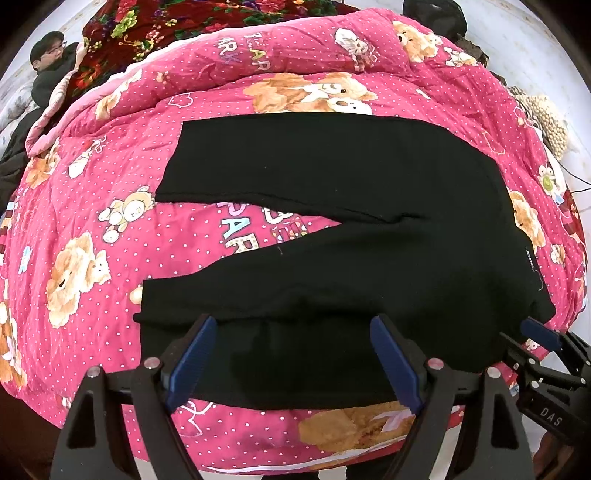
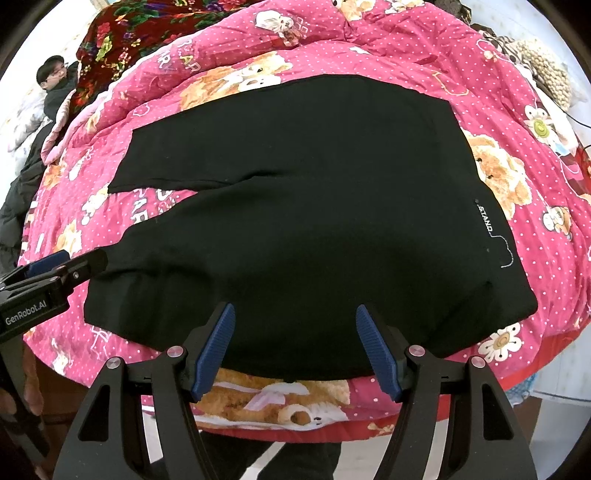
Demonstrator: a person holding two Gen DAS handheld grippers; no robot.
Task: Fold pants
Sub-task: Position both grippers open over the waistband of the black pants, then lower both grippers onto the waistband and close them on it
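Across the middle of both frames lie the black pants [image 1: 369, 236], spread flat on a puffy pink quilt [image 1: 110, 206] dotted with white and printed with tan teddy bears. Their fabric is matte and soft-looking, almost without creases; the two legs run toward the left of the frame and splay apart in a narrow V, with quilt showing between them. The waist sits at the right, where small white lettering and a stitched white line mark the cloth [image 2: 487, 221].

At the bottom of the left wrist view the left gripper [image 1: 295, 358] hovers over the near leg, its ribbed blue pads [image 1: 192, 358] spread wide — holding nothing. The right gripper [image 2: 295, 347] is likewise spread apart and empty, low over the near edge of the seat.

A dark red floral blanket [image 1: 147, 29] is bunched at the upper left, beside a person in dark clothing [image 1: 48, 74].
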